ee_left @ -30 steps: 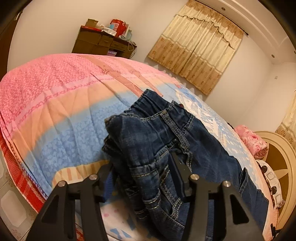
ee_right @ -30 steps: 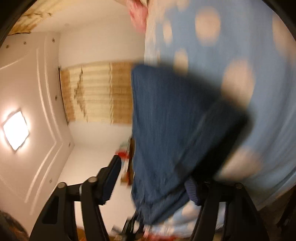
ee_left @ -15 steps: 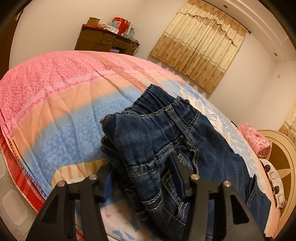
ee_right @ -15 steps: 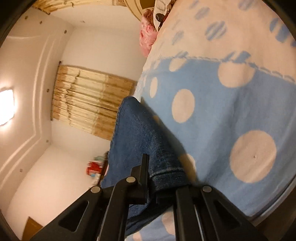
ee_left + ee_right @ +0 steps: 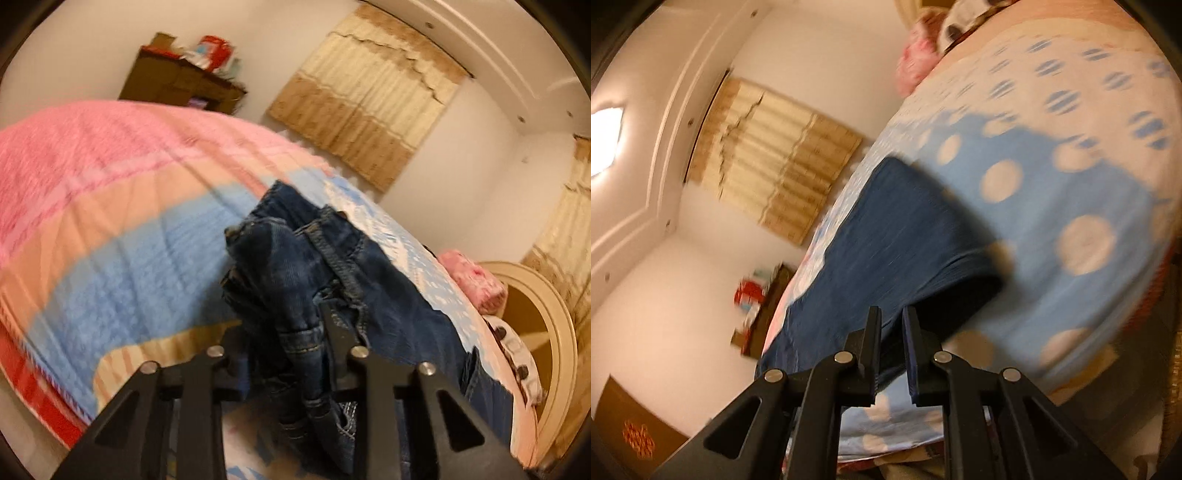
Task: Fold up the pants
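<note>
The left gripper (image 5: 284,332) has its two black fingers (image 5: 338,332) spread moderately, with a bunched fold of the jeans (image 5: 295,273) pinched between them. It points forward and slightly down, rolled a little to one side. The right gripper (image 5: 891,347) is rolled strongly sideways, so its view is tilted. Its fingers (image 5: 911,350) stand close together with a narrow gap, closed on the edge of the jeans (image 5: 886,240).
</note>
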